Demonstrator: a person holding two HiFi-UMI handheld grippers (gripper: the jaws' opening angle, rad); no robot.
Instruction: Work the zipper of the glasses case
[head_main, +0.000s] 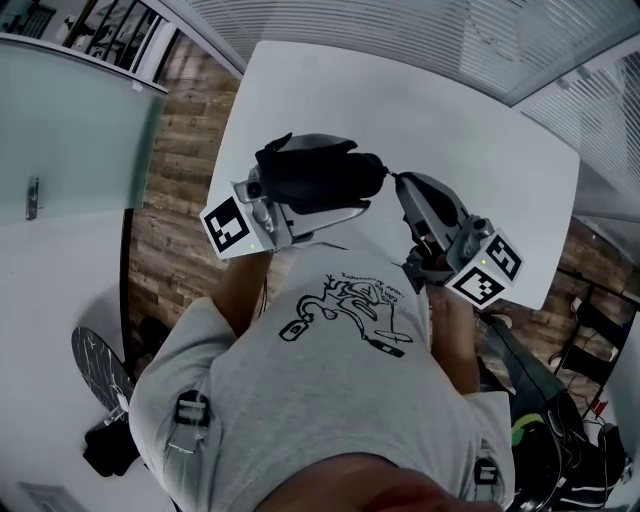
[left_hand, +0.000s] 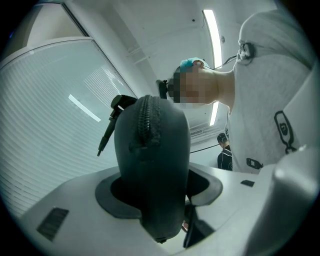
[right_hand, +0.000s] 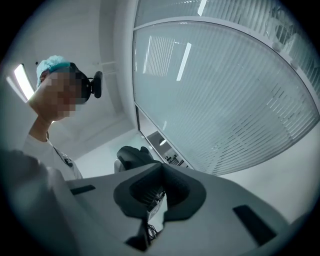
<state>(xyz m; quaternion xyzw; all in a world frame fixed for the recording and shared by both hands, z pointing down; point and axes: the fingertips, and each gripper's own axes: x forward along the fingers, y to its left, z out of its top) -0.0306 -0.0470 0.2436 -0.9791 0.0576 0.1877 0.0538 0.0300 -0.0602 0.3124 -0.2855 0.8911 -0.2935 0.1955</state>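
Note:
The black glasses case (head_main: 318, 172) is held up above the white table (head_main: 430, 110), clamped between the wide-set jaws of my left gripper (head_main: 345, 197). In the left gripper view the case (left_hand: 152, 165) stands up between the jaws of that gripper (left_hand: 150, 192). Its zipper (left_hand: 146, 117) runs over the top, and the slider's thin black pull tab (left_hand: 106, 131) hangs free at the left. My right gripper (head_main: 395, 181) is shut, with its tip right at the case's right end; I cannot tell if it touches. In the right gripper view the jaws of the right gripper (right_hand: 156, 194) hold nothing, and the case (right_hand: 133, 157) lies beyond them.
The table's near edge (head_main: 300, 245) is close to the person's grey shirt (head_main: 330, 380). Wooden floor (head_main: 175, 170) lies to the left, beside a glass partition (head_main: 70, 120). Bags and chair legs (head_main: 560, 420) crowd the lower right.

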